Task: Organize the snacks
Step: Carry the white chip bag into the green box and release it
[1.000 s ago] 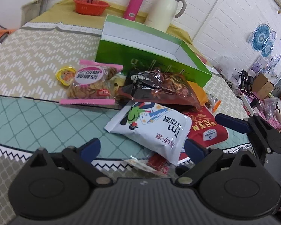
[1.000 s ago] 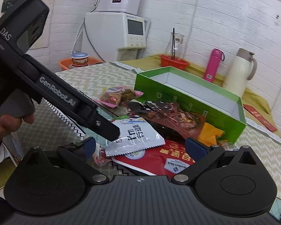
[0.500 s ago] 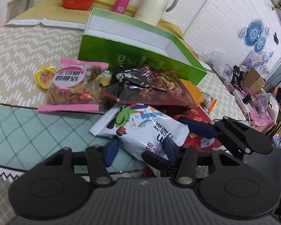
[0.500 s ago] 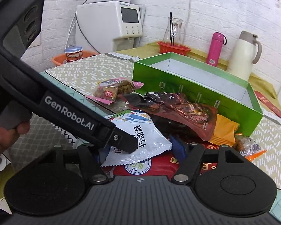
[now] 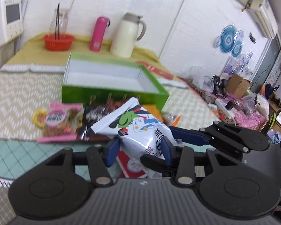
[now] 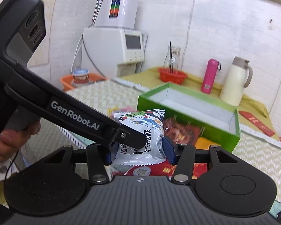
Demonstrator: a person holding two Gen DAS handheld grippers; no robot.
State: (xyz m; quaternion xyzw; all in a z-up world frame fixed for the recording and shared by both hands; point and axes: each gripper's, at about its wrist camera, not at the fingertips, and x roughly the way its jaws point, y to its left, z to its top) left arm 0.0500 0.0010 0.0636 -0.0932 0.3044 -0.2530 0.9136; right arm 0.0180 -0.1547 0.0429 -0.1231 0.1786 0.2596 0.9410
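A white snack bag [image 5: 138,129] with a green cartoon figure hangs above the snack pile, tilted up toward the green box [image 5: 110,93]. My left gripper [image 5: 140,151] pinches its near end, jaws still closing. In the right wrist view the same bag [image 6: 140,131] fills the gap of my right gripper [image 6: 139,152], whose jaws are also closing with pads against its sides. The left gripper's finger [image 6: 133,136] crosses in front of it. A pink-edged bag [image 5: 58,120], a dark red bag [image 6: 181,133] and a red packet [image 6: 178,168] lie on the table below.
The green box [image 6: 187,120] stands open behind the pile. Behind it are a red basket [image 5: 58,41], a pink bottle [image 5: 98,33] and a cream jug [image 5: 126,35]. A water dispenser [image 6: 119,43] stands far left. A person's hand [image 6: 11,136] holds the left gripper.
Both grippers have closed in on the white snack bag and risen; the bag has left the pile and now hangs in the air, tipped up toward the green box.
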